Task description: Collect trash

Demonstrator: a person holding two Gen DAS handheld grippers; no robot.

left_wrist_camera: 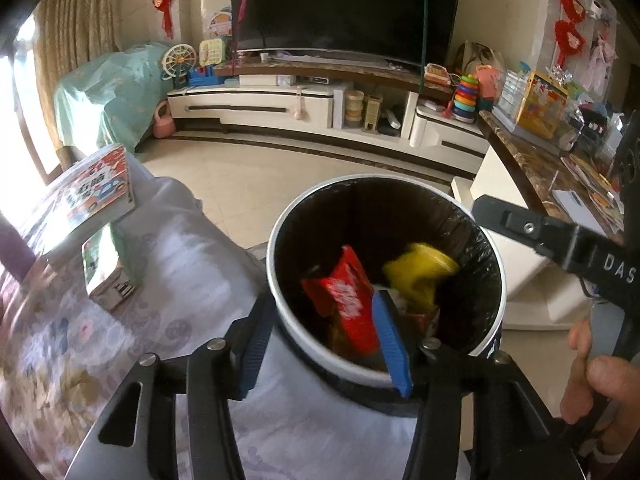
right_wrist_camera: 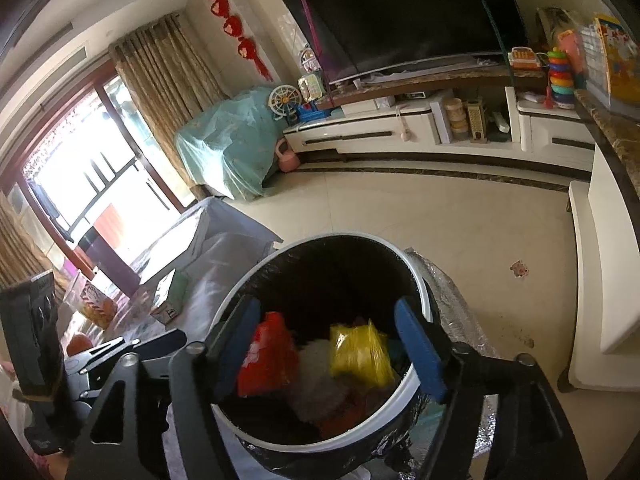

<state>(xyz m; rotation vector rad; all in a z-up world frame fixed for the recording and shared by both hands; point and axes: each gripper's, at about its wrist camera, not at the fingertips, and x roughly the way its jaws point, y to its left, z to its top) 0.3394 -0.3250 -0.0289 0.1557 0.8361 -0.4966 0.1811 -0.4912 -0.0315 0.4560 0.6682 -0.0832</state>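
Observation:
A round white trash bin (left_wrist_camera: pixel 288 312) with a black liner holds a red wrapper (left_wrist_camera: pixel 348 292) and a blurred yellow bag (left_wrist_camera: pixel 420 272). In the right wrist view the bin (right_wrist_camera: pixel 420 280) holds the red wrapper (right_wrist_camera: pixel 268 352), the yellow bag (right_wrist_camera: pixel 360 352) and a whitish wad (right_wrist_camera: pixel 316 372). My left gripper (left_wrist_camera: pixel 324 340) is open and empty, its jaws straddling the bin's near rim. My right gripper (right_wrist_camera: pixel 328 348) is open and empty above the bin mouth; it also shows in the left wrist view (left_wrist_camera: pixel 560 248) over the bin's right side.
A table with a pale floral cloth (left_wrist_camera: pixel 80 340) carries a picture book (left_wrist_camera: pixel 92 196) and a small carton (left_wrist_camera: pixel 108 272). A marble counter (left_wrist_camera: pixel 540 164) with toys is on the right. A TV cabinet (left_wrist_camera: pixel 280 104) stands across the tiled floor (right_wrist_camera: pixel 440 216).

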